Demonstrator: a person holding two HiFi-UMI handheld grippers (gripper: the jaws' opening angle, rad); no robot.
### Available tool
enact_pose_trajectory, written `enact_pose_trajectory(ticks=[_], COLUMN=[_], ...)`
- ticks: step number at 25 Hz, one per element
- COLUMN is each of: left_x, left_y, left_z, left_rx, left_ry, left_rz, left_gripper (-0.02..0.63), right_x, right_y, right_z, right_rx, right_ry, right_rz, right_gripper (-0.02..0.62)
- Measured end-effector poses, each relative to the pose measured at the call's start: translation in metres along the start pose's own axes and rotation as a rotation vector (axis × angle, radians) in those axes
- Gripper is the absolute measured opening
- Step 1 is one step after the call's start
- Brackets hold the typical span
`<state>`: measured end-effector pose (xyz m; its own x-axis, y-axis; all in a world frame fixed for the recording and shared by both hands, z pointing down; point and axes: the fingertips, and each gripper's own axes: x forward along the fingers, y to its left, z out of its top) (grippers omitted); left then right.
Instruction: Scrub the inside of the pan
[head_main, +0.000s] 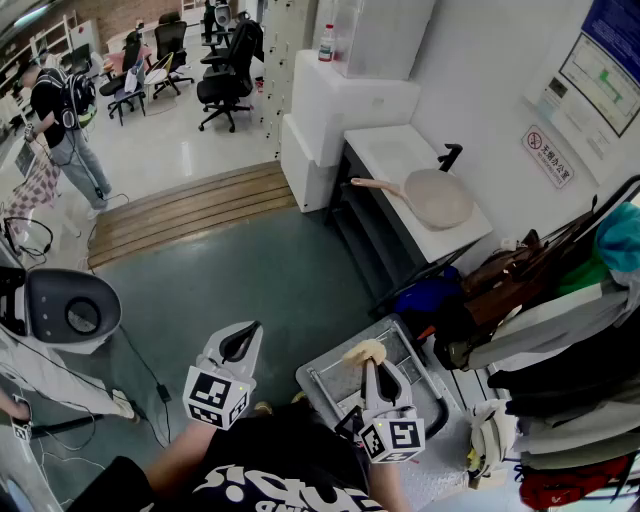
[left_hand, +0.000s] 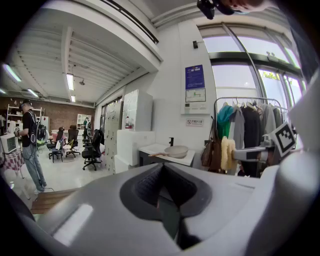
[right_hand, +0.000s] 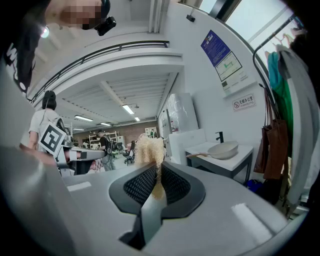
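At the left, the left gripper (head_main: 238, 345) is held out over the floor with its jaws pressed together and nothing between them, as is seen in the left gripper view. Just to its right, the right gripper (head_main: 371, 368) is closed on a pale fibrous scrubber (head_main: 365, 351), whose frayed tuft is seen sticking up past the jaw tips in the right gripper view.

Further right and well ahead, the pan (head_main: 438, 198) is set on a white tabletop (head_main: 398, 150) against the wall, well apart from both grippers. It lies ahead and to the right of them, so the right gripper is judged the nearer. The handle (head_main: 376, 185) is laid out from the bowl towards the left, along the tabletop's front edge, so its free end is turned to the side of the left gripper. From this layout it is judged that the handle would be steadied by the empty left gripper while the scrubber is brought into the bowl from the right. No scrubbing has been begun.
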<state>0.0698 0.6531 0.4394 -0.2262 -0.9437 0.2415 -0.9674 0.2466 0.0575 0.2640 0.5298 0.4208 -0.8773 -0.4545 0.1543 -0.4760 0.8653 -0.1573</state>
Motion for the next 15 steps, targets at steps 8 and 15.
enact_pose_trajectory(ticks=[8, 15], left_x=[0.02, 0.039], left_y=[0.004, 0.013], left_z=[0.001, -0.002], left_rx=[-0.003, -0.008], left_ry=[0.001, -0.007], left_rz=[0.003, 0.047], left_gripper=[-0.005, -0.005], right_x=[0.023, 0.045], right_y=[-0.01, -0.023], right_z=[0.001, 0.006], right_rx=[0.021, -0.002], right_ry=[-0.004, -0.017], right_rz=[0.036, 0.089], right_gripper=[0.04, 0.04])
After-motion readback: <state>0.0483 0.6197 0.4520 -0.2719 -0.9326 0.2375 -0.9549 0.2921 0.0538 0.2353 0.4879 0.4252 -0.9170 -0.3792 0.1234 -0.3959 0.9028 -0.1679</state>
